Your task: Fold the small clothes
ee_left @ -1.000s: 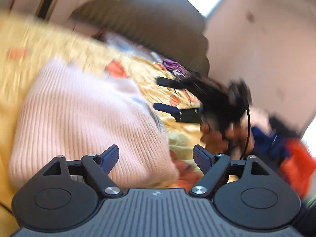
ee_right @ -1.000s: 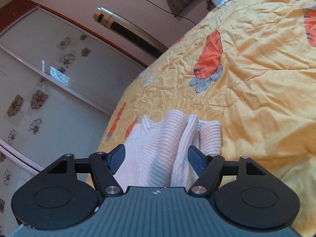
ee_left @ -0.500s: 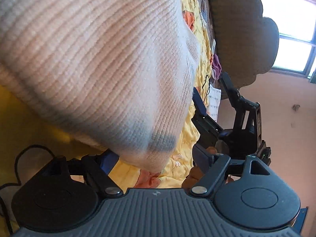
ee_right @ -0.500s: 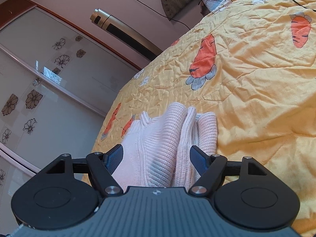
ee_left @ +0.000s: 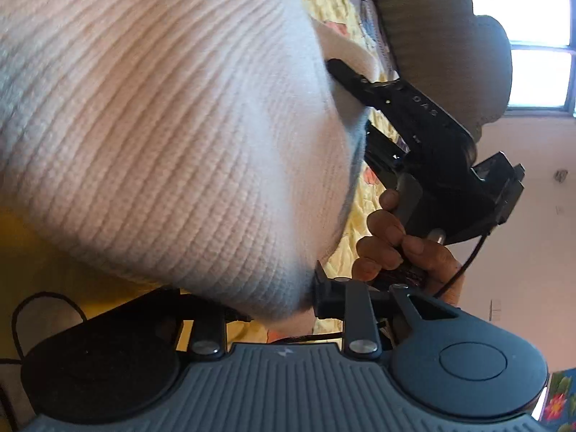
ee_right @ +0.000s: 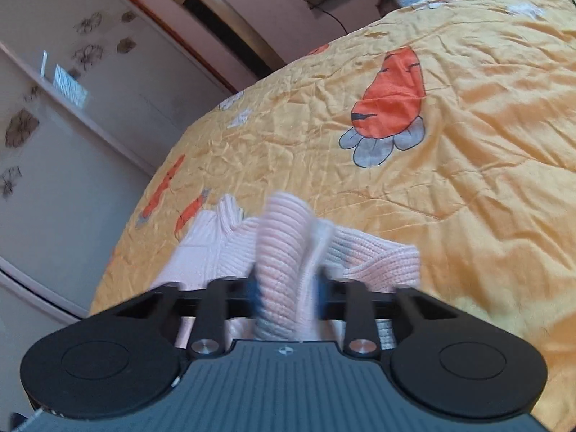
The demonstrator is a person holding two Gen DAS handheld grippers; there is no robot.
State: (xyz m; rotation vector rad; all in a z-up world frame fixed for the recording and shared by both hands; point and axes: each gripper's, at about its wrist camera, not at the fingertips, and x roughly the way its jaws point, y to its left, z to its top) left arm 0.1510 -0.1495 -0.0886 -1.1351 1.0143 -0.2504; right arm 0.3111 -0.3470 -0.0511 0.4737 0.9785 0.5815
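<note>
A pale pink ribbed knit sweater point(ee_left: 162, 126) fills most of the left wrist view, folded and lifted close to the camera. My left gripper point(ee_left: 277, 298) is shut on its lower edge. In the right wrist view the same sweater point(ee_right: 284, 248) lies bunched on the yellow bedspread point(ee_right: 468, 198), and my right gripper point(ee_right: 288, 291) is shut on a thick fold of it. The right gripper also shows in the left wrist view point(ee_left: 424, 122), at the sweater's far edge, held by a hand point(ee_left: 396, 248).
The bedspread has orange carrot prints point(ee_right: 392, 97). A wardrobe with flower-patterned doors point(ee_right: 54, 108) stands to the left of the bed. A dark headboard point(ee_left: 450, 36) and a bright window point(ee_left: 540, 36) are behind the bed.
Both grippers have closed on the sweater; half a second ago both were open. The left gripper has swung under the sweater's edge since one second ago.
</note>
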